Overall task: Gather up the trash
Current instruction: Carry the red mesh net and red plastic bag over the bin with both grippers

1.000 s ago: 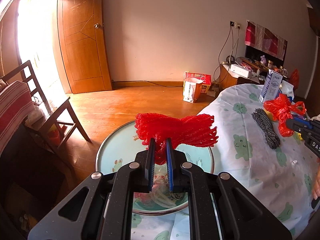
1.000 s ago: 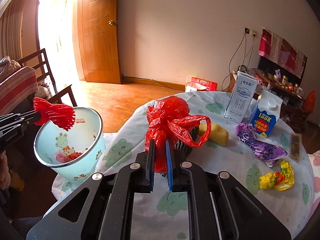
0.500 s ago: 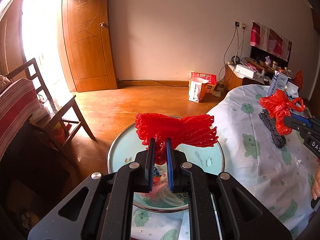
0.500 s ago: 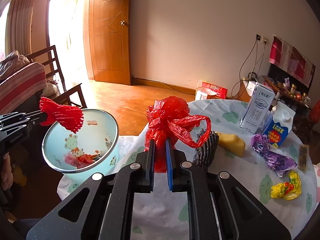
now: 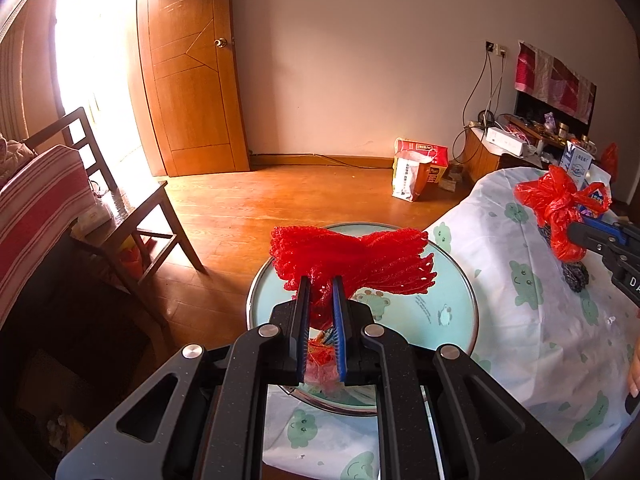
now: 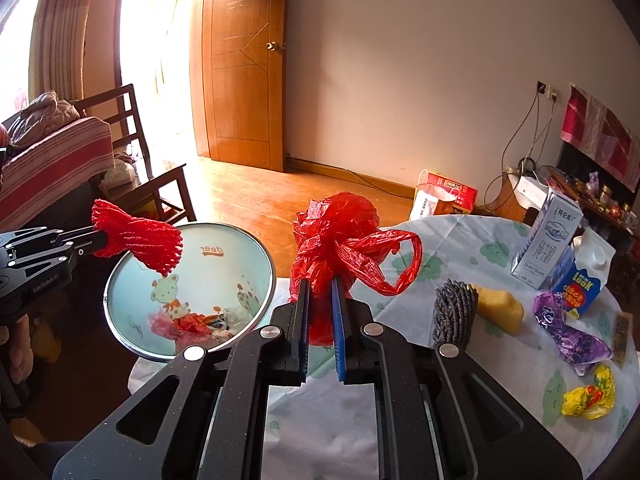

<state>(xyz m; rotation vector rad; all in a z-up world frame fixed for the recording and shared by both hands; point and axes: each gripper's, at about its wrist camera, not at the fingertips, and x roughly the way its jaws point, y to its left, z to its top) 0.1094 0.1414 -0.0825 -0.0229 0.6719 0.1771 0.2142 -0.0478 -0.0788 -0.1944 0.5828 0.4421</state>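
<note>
My left gripper (image 5: 320, 280) is shut on a red foam net (image 5: 352, 258), held just above the mouth of the pale blue bin (image 5: 452, 316). From the right wrist view the same net (image 6: 138, 240) hangs over the bin's left rim (image 6: 264, 256), and crumpled wrappers lie at the bin's bottom. My right gripper (image 6: 320, 280) is shut on a knotted red plastic bag (image 6: 340, 248), lifted over the table edge just right of the bin. The left wrist view shows that bag (image 5: 560, 212) at the far right, above the tablecloth.
On the frog-print tablecloth (image 6: 420, 264) lie a grey net roll (image 6: 456, 314), a yellow sponge-like piece (image 6: 500, 308), a purple wrapper (image 6: 572, 332), a yellow wrapper (image 6: 588, 396) and two cartons (image 6: 548, 248). A wooden chair (image 5: 132, 216) stands left of the bin.
Both grippers have shifted toward the bin with their loads. The red bag has left the grey net roll and now sits near the bin's right rim; the foam net is further over the mouth.
</note>
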